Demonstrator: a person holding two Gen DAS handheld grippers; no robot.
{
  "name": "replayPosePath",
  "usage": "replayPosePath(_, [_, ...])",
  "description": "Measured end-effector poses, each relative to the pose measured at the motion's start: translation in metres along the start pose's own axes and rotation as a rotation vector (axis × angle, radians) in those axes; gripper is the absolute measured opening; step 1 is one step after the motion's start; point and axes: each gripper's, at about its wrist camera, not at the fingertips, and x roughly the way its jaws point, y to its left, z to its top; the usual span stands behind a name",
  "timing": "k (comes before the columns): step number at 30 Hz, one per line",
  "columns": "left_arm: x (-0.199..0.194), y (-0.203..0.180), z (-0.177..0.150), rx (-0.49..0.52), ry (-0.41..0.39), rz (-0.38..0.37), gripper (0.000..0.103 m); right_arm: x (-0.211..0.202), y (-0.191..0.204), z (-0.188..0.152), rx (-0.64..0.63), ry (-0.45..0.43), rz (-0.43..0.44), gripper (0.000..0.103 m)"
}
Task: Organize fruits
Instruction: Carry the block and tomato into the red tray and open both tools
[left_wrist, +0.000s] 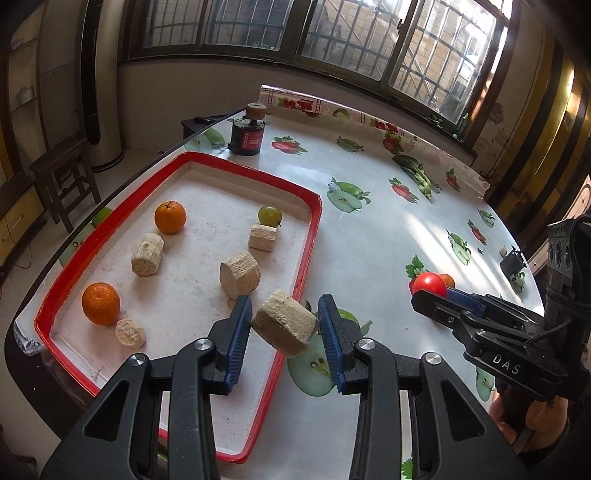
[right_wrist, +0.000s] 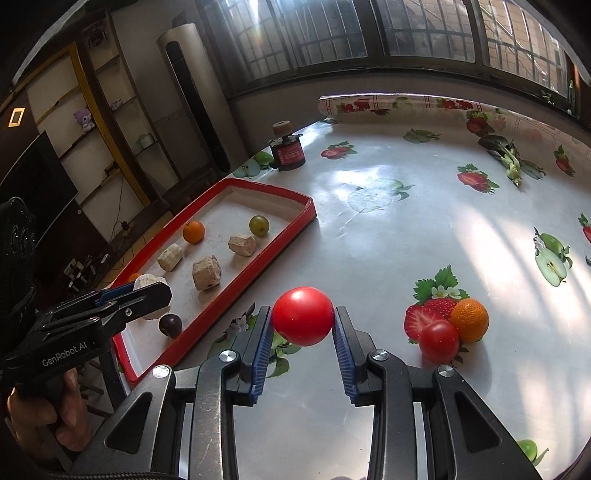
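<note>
Left gripper (left_wrist: 284, 326) clamps pale fibrous cylinder chunk (left_wrist: 286, 323) over red-rimmed tray's (left_wrist: 312, 236) near right edge; right gripper (right_wrist: 303, 325) clamps round red tomato (right_wrist: 303, 315).

Table (right_wrist: 369, 229) (fruit-print cloth), red tray (right_wrist: 310, 206)

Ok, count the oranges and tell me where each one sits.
3. One orange lies toward the far end of the red tray, another near its close left corner, the third on the table beside a tomato. More may be hidden.

Lived-in home room, fruit-print tablecloth (right_wrist: 406, 229), barred windows (left_wrist: 332, 33), shelving with plush toy (right_wrist: 84, 120)
</note>
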Motion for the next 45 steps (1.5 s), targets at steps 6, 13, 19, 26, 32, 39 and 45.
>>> replayPosePath(6, [0.001,0.013,0.0,-0.019,0.003,0.017,0.035,0.008,0.01,0.004,-0.014,0.01,0.006,0.033])
replayPosePath(13, [0.0,0.036,0.001,-0.047,0.006,0.042,0.035,0.023,0.023,0.01,-0.034,0.028,0.021,0.033])
replayPosePath(19, [0.003,0.058,0.004,-0.072,0.013,0.069,0.035,0.042,0.038,0.023,-0.061,0.043,0.042,0.033])
replayPosePath(26, [0.018,0.074,0.011,-0.079,0.045,0.099,0.035,0.075,0.056,0.046,-0.094,0.065,0.05,0.033])
replayPosePath(32, [0.032,0.077,0.012,-0.077,0.072,0.107,0.035,0.104,0.06,0.06,-0.1,0.09,0.049,0.033])
replayPosePath(39, [0.043,0.075,0.008,-0.07,0.099,0.104,0.035,0.125,0.061,0.064,-0.116,0.115,0.049,0.033])
replayPosePath(45, [0.048,0.079,0.005,-0.09,0.116,0.104,0.035,0.128,0.063,0.064,-0.125,0.118,0.053,0.034])
